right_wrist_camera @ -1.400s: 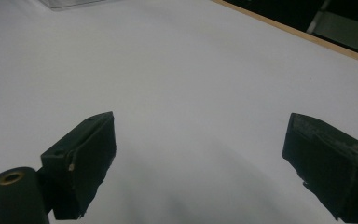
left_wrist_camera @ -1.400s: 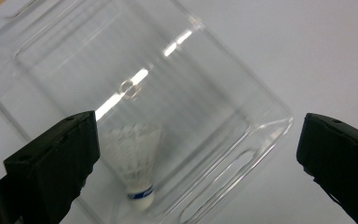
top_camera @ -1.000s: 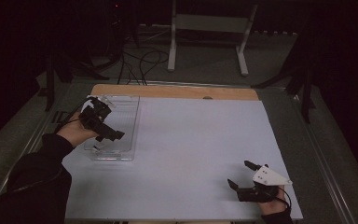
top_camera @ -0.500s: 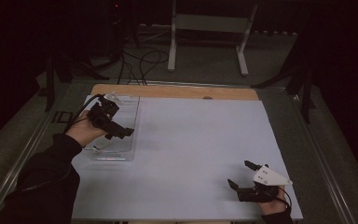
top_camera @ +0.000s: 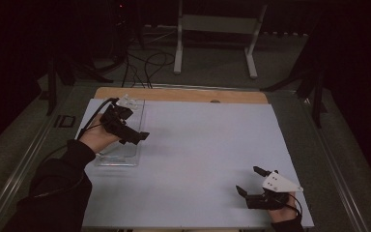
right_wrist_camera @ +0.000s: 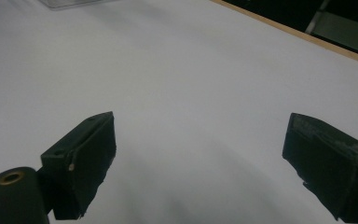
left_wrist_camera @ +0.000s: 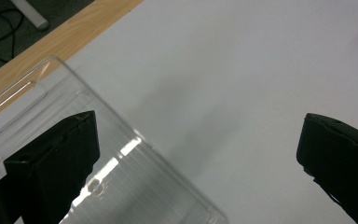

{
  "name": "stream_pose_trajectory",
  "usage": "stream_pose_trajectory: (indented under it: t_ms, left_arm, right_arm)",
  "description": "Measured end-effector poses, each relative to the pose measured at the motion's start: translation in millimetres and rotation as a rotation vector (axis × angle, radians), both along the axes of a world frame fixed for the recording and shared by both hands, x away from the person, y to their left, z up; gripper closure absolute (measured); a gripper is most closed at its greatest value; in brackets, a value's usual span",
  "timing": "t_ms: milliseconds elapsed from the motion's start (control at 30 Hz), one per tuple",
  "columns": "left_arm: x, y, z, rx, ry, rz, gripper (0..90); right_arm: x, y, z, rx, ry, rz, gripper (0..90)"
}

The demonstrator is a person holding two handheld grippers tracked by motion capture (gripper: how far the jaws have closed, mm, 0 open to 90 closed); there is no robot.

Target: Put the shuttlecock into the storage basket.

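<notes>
The left tongs [top_camera: 134,136], jaws apart, are moving farther over the clear rectangular plastic tray [top_camera: 125,157], likely approaching a grasp, while the right tongs [top_camera: 255,181] are resting apart near-right on the white surface [top_camera: 207,145].

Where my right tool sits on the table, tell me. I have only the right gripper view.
Observer: The right tool is low over the white sheet, close to the sheet's near right corner.
Operator: Now report the left tool.
Observer: The left tool is open, above a clear plastic tray by the sheet's left edge.
Operator: Say how its jaws sit to that tray.
Observer: In the left gripper view, one jaw hangs over the tray and the other over bare sheet beyond the tray's edge.
</notes>
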State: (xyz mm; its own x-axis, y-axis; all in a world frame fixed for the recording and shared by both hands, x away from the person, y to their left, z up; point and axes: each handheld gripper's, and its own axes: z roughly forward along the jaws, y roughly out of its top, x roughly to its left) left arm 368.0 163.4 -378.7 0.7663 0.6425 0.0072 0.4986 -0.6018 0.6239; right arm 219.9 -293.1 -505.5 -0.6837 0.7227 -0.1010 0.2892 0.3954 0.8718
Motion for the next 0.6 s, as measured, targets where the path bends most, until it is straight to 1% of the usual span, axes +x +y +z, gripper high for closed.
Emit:
stream_pose_trajectory:
  t_ms: [33,100,200,267,500,533,600]
  left_arm:
    - [-0.3,-1.6,-0.5,0.001,-0.002,-0.001,0.0]
    - [-1.0,-5.8,-1.4,-0.011,0.002,-0.016,0.0]
    - [-2.9,-12.4,-2.9,-0.018,-0.01,-0.03,0.0]
    - [-3.7,-17.5,-4.8,-0.019,-0.011,-0.045,0.0]
    - [-6.6,-29.6,-10.3,-0.031,-0.03,-0.063,0.0]
    - [-7.2,-31.0,-11.0,-0.038,-0.034,-0.066,0.0]
    - [-8.1,-34.1,-12.3,-0.046,-0.029,-0.078,0.0]
  right_arm:
    - [0.0,0.0,-0.1,0.0,0.0,0.0,9.7]
    - [0.0,0.0,0.2,-0.001,-0.002,0.001,9.7]
    - [0.0,0.1,0.1,-0.001,-0.001,0.001,9.7]
    - [0.0,0.1,0.2,-0.001,-0.001,0.001,9.7]
    - [0.1,-0.2,0.2,0.0,-0.001,0.002,9.7]
    - [0.0,-0.2,0.2,0.001,-0.002,0.002,9.7]
    - [0.0,0.0,0.2,0.001,-0.001,0.002,9.7]
